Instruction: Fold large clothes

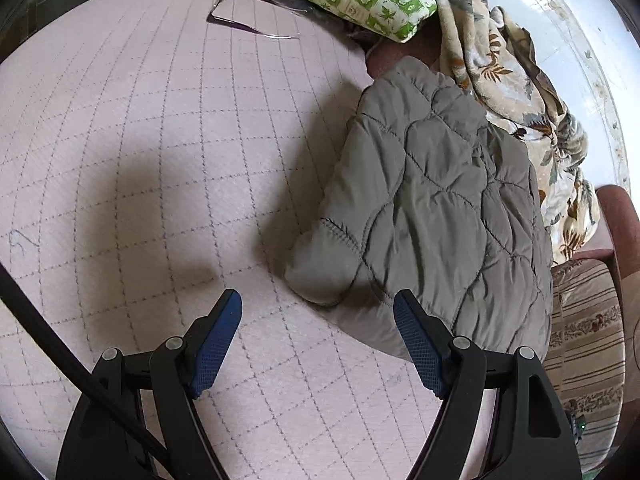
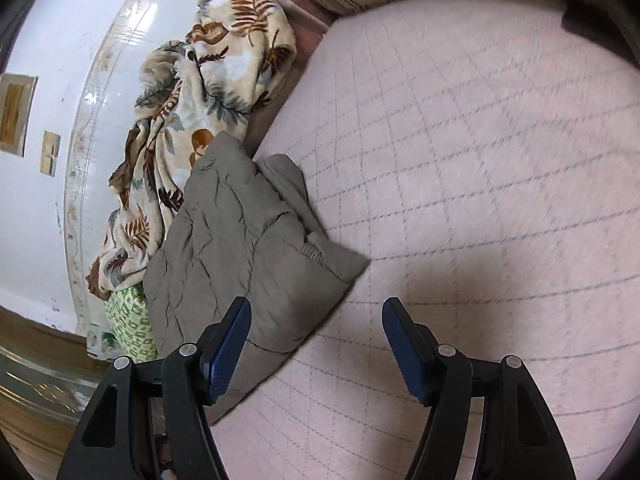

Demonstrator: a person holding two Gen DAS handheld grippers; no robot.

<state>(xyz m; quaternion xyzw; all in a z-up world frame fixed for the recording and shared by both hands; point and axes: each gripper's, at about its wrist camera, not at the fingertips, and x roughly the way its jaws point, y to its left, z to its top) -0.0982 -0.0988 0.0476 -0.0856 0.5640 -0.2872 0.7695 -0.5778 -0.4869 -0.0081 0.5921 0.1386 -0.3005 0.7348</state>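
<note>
Both tools gape wide and empty, left tool (image 1: 318,308) and right tool (image 2: 316,316) beside the folded grey quilted jacket (image 1: 440,184)

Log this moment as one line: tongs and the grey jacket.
left tongs open, empty | right tongs open, empty | grey quilted jacket bundled on pink bedspread

Pink quilted bed cover (image 1: 160,160) meets a glossy white wall (image 2: 48,40), brightly lit.
</note>
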